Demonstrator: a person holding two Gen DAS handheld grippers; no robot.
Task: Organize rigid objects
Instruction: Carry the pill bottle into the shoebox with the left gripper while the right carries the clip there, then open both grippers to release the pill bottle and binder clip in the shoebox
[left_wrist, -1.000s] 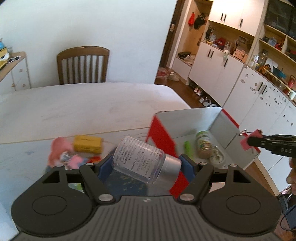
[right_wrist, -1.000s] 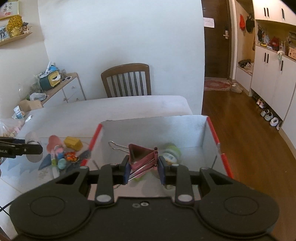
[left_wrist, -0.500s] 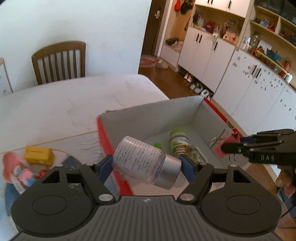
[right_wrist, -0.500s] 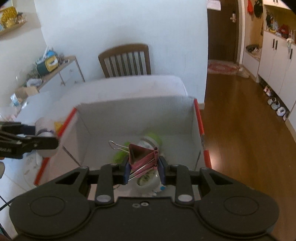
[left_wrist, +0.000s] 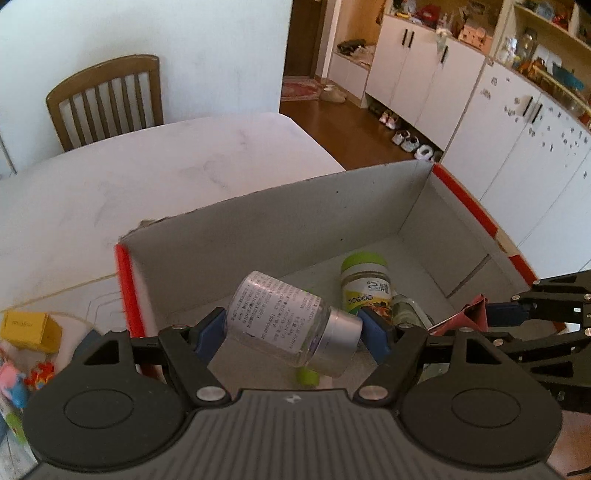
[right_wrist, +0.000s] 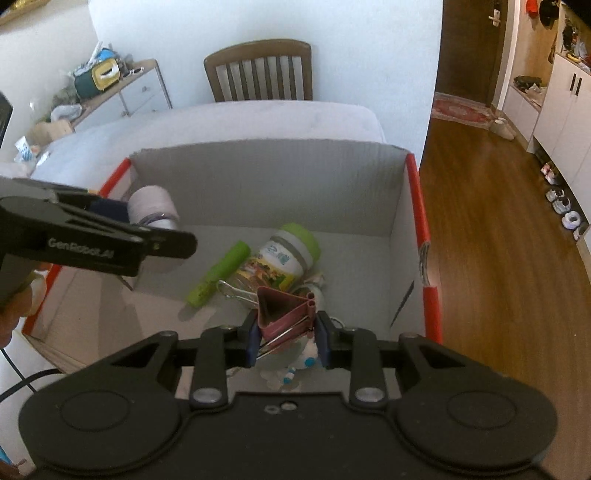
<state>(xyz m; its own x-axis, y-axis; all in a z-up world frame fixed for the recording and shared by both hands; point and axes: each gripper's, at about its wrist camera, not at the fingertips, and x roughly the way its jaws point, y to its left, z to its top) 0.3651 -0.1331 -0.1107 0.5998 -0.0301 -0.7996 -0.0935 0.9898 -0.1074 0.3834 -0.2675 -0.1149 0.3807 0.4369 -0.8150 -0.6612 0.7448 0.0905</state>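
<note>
A white table holds an open cardboard box. Above it, the left gripper pinches a clear bottle; the right gripper pinches a pink binder clip. Both are best lowered near the box floor, beside the green-lidded jar ahead, before letting go.

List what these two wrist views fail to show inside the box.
- Small white and blue item, right wrist view: mostly hidden behind the right tool and its pink binder clip.
- Clear item beside the green-lidded jar, left wrist view: covered by the left tool.
- Bottle label: print too small.
</note>
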